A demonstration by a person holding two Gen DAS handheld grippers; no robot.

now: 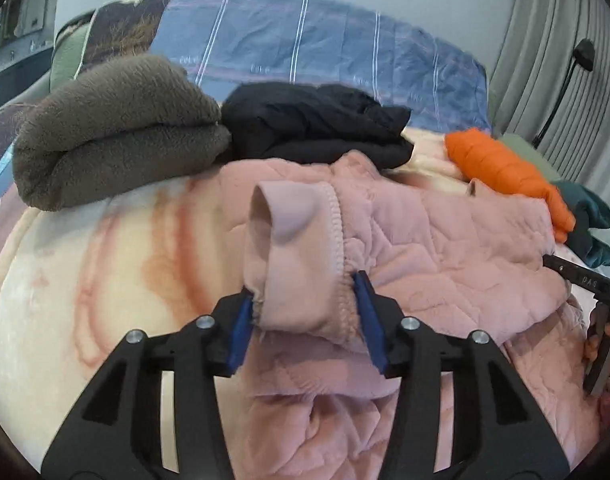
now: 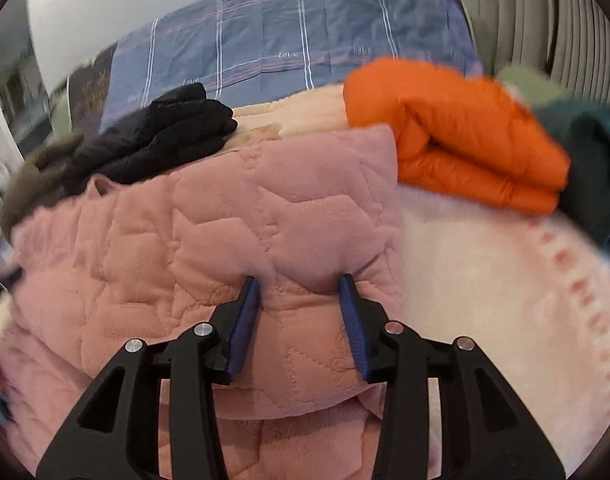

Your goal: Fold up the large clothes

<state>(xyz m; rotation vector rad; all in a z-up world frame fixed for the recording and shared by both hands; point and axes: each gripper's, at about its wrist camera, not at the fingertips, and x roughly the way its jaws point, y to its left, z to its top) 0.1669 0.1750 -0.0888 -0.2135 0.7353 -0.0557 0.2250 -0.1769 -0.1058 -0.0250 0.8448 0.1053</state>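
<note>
Here, the pink quilted jacket point(image 2: 209, 224) was spread on the bed point(image 2: 505, 300), in front of the folded black garment point(image 2: 165, 136) and beside the orange jacket point(image 2: 465, 132). Its cuff was clamped in the left gripper point(image 1: 305, 304); a thick fold was pinched by the right gripper point(image 2: 301, 304). The bulky fleece could probably be lost from either grip if pulled unevenly, and the fold undone.

Both grippers look the same: left gripper point(image 1: 305, 284) and right gripper point(image 2: 301, 284) have chunky matte black frames with triangular cutouts, round silver screws point(image 1: 206, 322) at the joints, and flat blue pads point(image 2: 247, 320) lining the fingers.
</note>
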